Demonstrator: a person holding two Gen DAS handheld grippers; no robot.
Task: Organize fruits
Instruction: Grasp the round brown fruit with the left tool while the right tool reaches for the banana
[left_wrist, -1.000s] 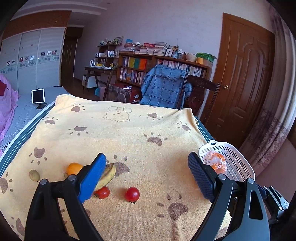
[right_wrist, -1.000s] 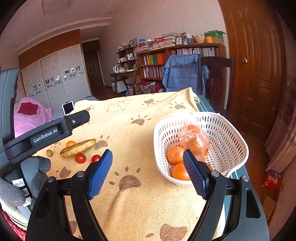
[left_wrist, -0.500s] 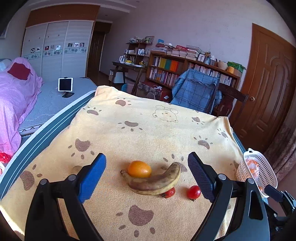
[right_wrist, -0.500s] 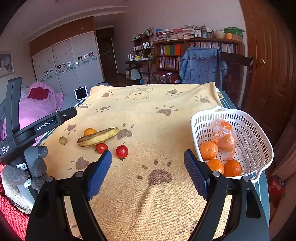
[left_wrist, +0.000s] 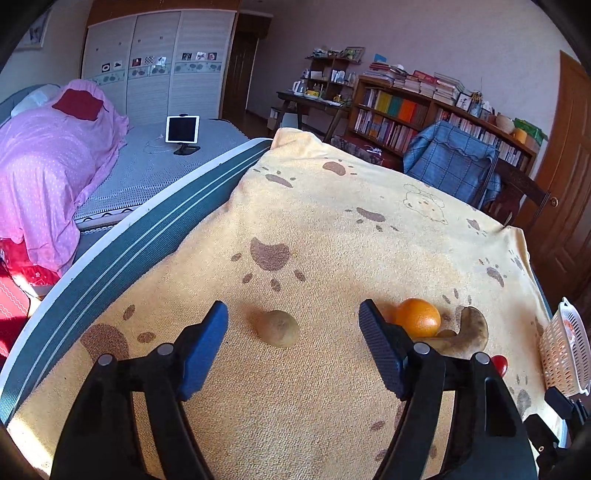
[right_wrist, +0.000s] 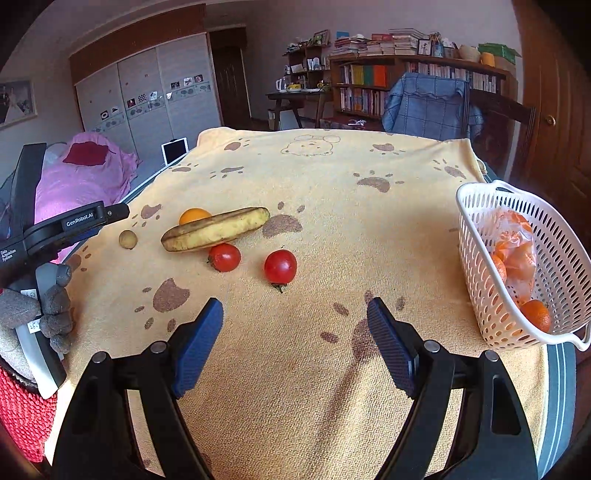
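The kiwi (left_wrist: 277, 328) lies on the yellow towel (left_wrist: 332, 229) left of the orange (left_wrist: 418, 317), between the down-tilted left gripper's (left_wrist: 291, 325) jaws, which have just narrowed, untouching; earlier it framed the banana (left_wrist: 465, 332). Right gripper (right_wrist: 295, 317) gapes empty

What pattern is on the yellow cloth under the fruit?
Brown paw prints plus a bear-face outline on the yellow cloth; it shows best in the right wrist view.

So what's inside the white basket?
The white basket holds oranges: one loose orange near the front corner, and more in a clear plastic bag. The bag and the basket's wall hide how many there are, and whatever lies underneath.
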